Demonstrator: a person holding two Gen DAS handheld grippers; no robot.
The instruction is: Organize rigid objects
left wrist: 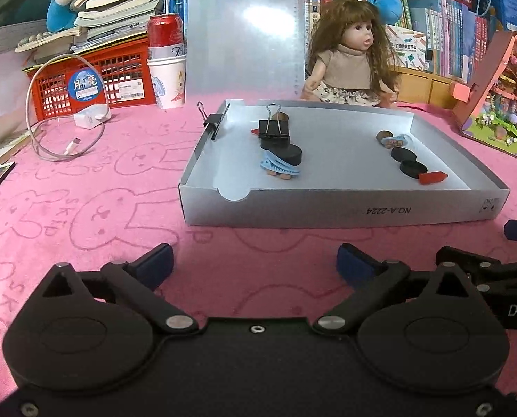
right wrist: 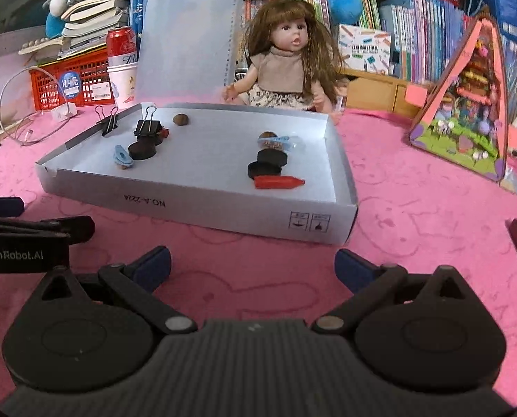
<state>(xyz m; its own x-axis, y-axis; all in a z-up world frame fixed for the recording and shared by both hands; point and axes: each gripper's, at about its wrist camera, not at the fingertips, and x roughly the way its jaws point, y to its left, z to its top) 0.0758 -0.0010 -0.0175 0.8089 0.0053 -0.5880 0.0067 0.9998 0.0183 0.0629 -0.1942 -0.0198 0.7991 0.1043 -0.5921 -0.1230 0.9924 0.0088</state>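
A shallow grey box [left wrist: 328,208] [right wrist: 202,208] sits on the pink cloth ahead of both grippers. Inside it on the left lie a black binder clip [left wrist: 274,128] [right wrist: 148,127], black discs [left wrist: 286,153] [right wrist: 142,149] and a blue clip [left wrist: 277,166] [right wrist: 121,154]. On the right lie black discs [left wrist: 408,161] [right wrist: 268,161], a red cap [left wrist: 432,177] [right wrist: 279,182] and a blue clip [left wrist: 395,139] [right wrist: 282,140]. Another binder clip [left wrist: 213,118] [right wrist: 108,121] grips the box's left wall. My left gripper [left wrist: 255,264] and right gripper [right wrist: 253,264] are open and empty, short of the box.
A doll [left wrist: 348,55] [right wrist: 289,59] sits behind the box beside a clipboard [left wrist: 244,27]. A red basket [left wrist: 91,76], a cup with a can [left wrist: 166,69] and a charger cable [left wrist: 67,128] are at the left. A pink toy house [right wrist: 467,104] stands at the right.
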